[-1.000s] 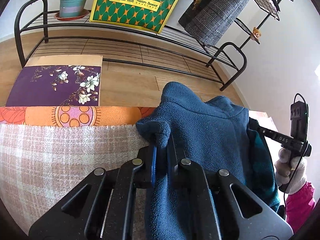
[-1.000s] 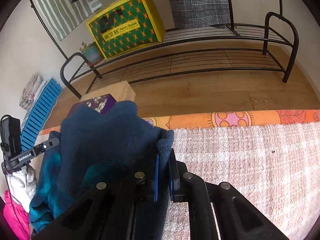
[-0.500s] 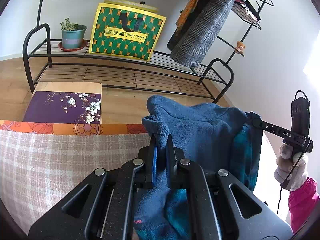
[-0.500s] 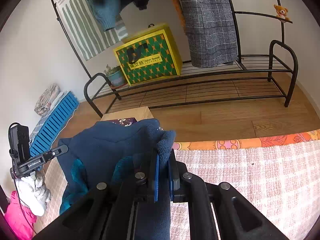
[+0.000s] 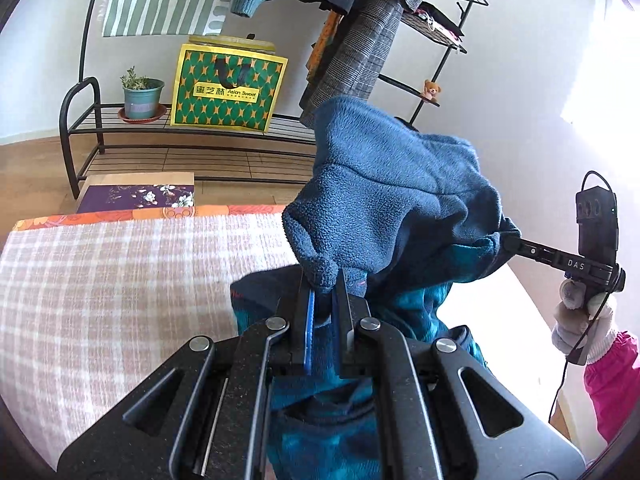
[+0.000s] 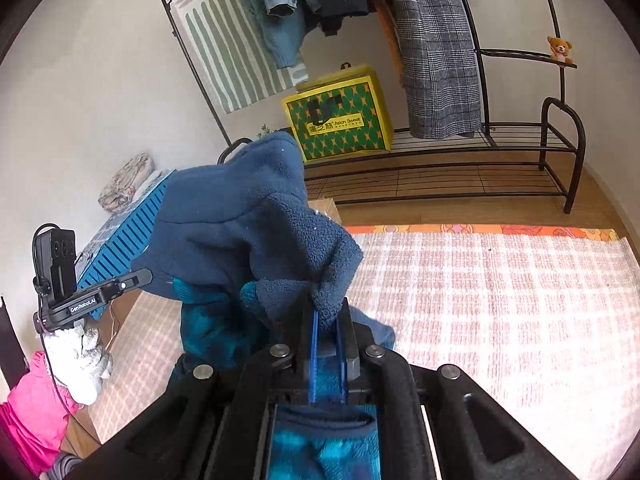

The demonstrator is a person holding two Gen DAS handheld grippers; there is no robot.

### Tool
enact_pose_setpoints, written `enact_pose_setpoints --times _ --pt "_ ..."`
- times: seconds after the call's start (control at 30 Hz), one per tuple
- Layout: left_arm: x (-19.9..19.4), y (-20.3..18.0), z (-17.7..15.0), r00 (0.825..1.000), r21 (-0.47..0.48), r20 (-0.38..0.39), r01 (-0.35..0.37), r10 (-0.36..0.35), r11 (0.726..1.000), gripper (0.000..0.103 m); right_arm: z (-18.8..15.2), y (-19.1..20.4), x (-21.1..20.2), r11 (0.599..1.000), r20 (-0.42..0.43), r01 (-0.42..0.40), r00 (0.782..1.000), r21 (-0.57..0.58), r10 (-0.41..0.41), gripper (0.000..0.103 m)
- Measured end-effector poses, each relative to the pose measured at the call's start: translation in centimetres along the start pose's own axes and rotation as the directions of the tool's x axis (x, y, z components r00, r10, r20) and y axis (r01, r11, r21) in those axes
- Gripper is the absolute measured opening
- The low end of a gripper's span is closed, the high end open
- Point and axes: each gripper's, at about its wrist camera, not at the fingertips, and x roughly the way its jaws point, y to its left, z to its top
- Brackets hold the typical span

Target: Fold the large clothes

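Observation:
A dark blue fleece jacket with a teal lining hangs in the air between both grippers, above a pink plaid blanket. My left gripper is shut on a bunched edge of the fleece. My right gripper is shut on another edge of the same jacket. The right gripper's body with its black camera shows at the right of the left wrist view. The left gripper's body shows at the left of the right wrist view. The rest of the jacket droops below, partly hidden by the gripper bodies.
The plaid blanket lies over an orange patterned cloth. Beyond it stand a black metal rack with hanging clothes, a green-yellow bag, a potted plant, a floral box and a blue crate.
Both grippers have risen and tilted up, lifting the fleece jacket well off the blanket. More of the clothes rack and wall shows now. Both stay shut on the jacket.

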Motion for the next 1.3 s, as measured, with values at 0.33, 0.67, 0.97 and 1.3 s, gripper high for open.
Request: enact_pose_setpoints --times 0.33,0.67,0.97,1.3 --pt "-3.1 -2.1 -10.1 0.992 0.024 -0.123 -0.009 0.012 1.0 0.004 -11.6 0.0 -2.3 0.997 -0.099 0.059 0.994 0.058 -0.053 0.005" --pt "-8.5 -3.1 -14.5 0.989 -0.007 -0.149 -0.021 0.02 1.0 0.02 -16.2 0.8 -8.6 0.992 -0.083 0.053 0.996 0.116 -0.044 0.031" --pt "-8.2 0.5 -14.3 0.98 -0.45 -0.079 0.126 -0.18 0.884 0.061 -16.9 2.2 -6.1 0.961 -0.077 -0.043 0.995 0.272 0.066 0.066" --pt "-3.6 1.4 -13.8 0.961 -0.537 -0.108 0.16 -0.256 0.828 0.007 -16.6 0.7 0.1 0.894 -0.099 -0.097 0.983 0.437 0.155 0.019"
